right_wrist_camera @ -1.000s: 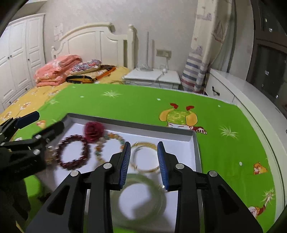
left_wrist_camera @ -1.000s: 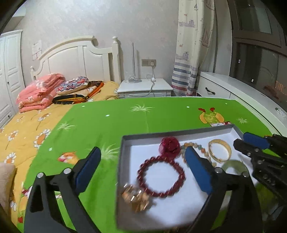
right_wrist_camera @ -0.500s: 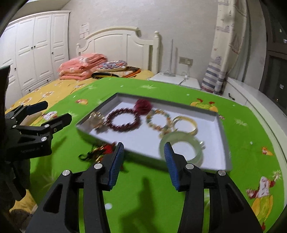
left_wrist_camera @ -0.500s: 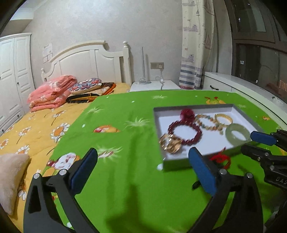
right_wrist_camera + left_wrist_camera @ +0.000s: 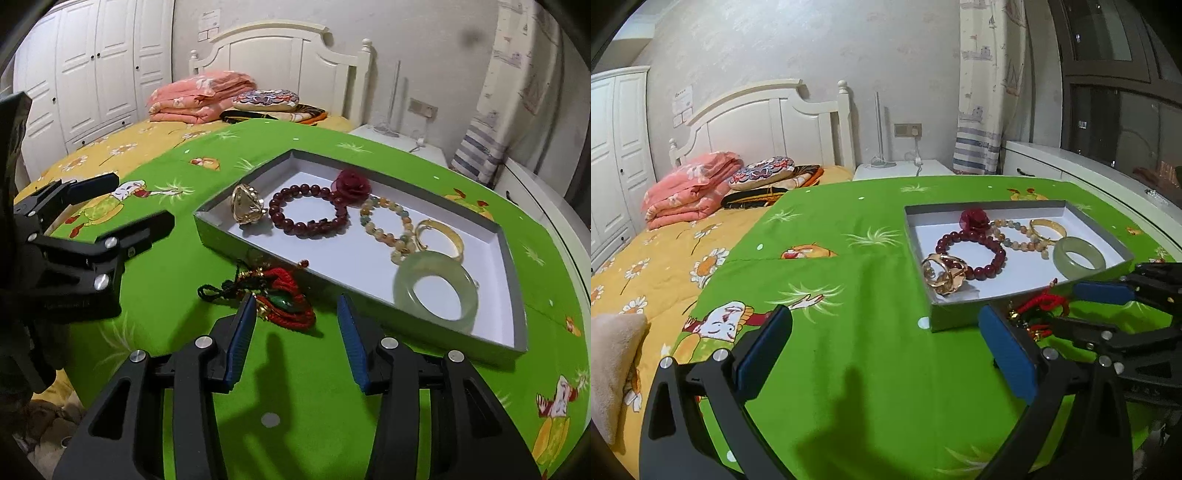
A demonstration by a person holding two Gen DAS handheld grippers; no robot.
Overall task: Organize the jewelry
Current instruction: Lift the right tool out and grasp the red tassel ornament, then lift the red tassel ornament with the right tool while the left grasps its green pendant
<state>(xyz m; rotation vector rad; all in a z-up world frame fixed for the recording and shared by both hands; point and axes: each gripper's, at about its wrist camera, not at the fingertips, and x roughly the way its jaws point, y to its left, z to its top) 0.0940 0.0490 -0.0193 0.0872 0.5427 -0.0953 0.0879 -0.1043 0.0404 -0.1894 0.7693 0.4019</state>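
Observation:
A grey tray [image 5: 515,258] with a white floor lies on the green cloth; it also shows in the left wrist view [image 5: 964,317]. In it lie a gold piece [image 5: 246,204], a dark red bead bracelet [image 5: 306,210], a red flower [image 5: 352,183], a pastel bead bracelet [image 5: 388,225], a gold bangle [image 5: 441,236] and a jade bangle [image 5: 436,291]. A red and green cord bundle [image 5: 280,291] lies on the cloth in front of the tray. My right gripper [image 5: 297,332] is open and empty just before the bundle. My left gripper [image 5: 882,350] is open and empty, left of the tray.
The green cloth [image 5: 849,369] covers a bed with a yellow flowered quilt [image 5: 665,258] to the left. Folded pink blankets [image 5: 690,188] and pillows lie by the white headboard. A nightstand [image 5: 905,171] and a white cabinet [image 5: 1071,173] stand behind.
Both grippers have pulled back from over the tray toward the near side. The red cord bundle has come into view in front of the tray. The right gripper's jaws stand wider.

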